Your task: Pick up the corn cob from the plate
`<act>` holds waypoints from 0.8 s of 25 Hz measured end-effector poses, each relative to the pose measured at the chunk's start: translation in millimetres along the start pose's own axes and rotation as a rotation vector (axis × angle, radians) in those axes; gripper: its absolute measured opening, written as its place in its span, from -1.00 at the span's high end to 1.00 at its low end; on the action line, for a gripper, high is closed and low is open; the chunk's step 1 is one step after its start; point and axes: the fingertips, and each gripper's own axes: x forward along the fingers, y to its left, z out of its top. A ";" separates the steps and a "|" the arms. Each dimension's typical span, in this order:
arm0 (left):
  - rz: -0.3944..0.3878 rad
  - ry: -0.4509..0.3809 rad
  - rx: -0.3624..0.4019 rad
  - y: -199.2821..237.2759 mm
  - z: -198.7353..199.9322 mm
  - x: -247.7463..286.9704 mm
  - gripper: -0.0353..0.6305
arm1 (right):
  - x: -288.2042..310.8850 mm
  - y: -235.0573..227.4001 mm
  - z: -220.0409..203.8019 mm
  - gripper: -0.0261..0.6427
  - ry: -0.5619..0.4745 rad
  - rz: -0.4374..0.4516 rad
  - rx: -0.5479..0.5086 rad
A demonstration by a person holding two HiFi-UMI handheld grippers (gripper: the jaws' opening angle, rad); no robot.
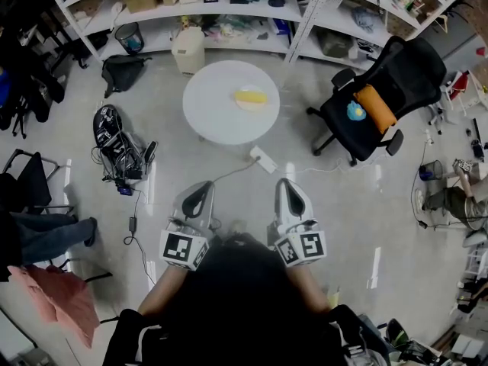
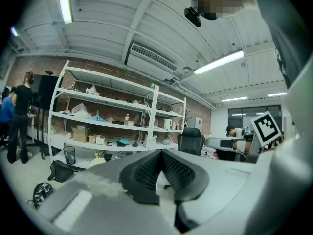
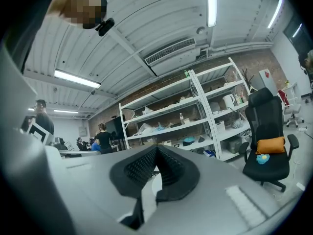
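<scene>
A yellow corn cob [image 1: 251, 96] lies on a pale plate [image 1: 237, 103] on a round white table [image 1: 210, 109], far ahead of me in the head view. My left gripper [image 1: 200, 192] and right gripper [image 1: 288, 187] are held side by side close to my body, pointing toward the table and well short of it. Both sets of jaws are closed tip to tip with nothing between them. In the left gripper view the left gripper [image 2: 161, 152] shows its black pads meeting; the right gripper [image 3: 157, 148] looks the same in its own view. Neither gripper view shows the corn.
A black office chair [image 1: 377, 101] with an orange cushion stands right of the table. White shelves [image 1: 229, 10] line the back wall, with a white bin [image 1: 188, 49] below them. A power strip [image 1: 263, 158] and cable lie on the floor before the table; bags [image 1: 114, 136] sit left.
</scene>
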 end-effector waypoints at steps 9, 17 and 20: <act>0.067 0.009 0.019 -7.7 -1.3 8.1 0.88 | 2.4 -21.7 3.8 0.90 -0.007 0.048 0.018; 0.042 0.019 0.013 2.0 -5.0 33.3 0.88 | 23.7 -25.2 1.2 0.90 0.005 0.047 0.036; 0.023 0.014 0.011 10.9 -3.8 50.2 0.88 | 37.7 -30.6 2.1 0.90 0.005 0.036 0.023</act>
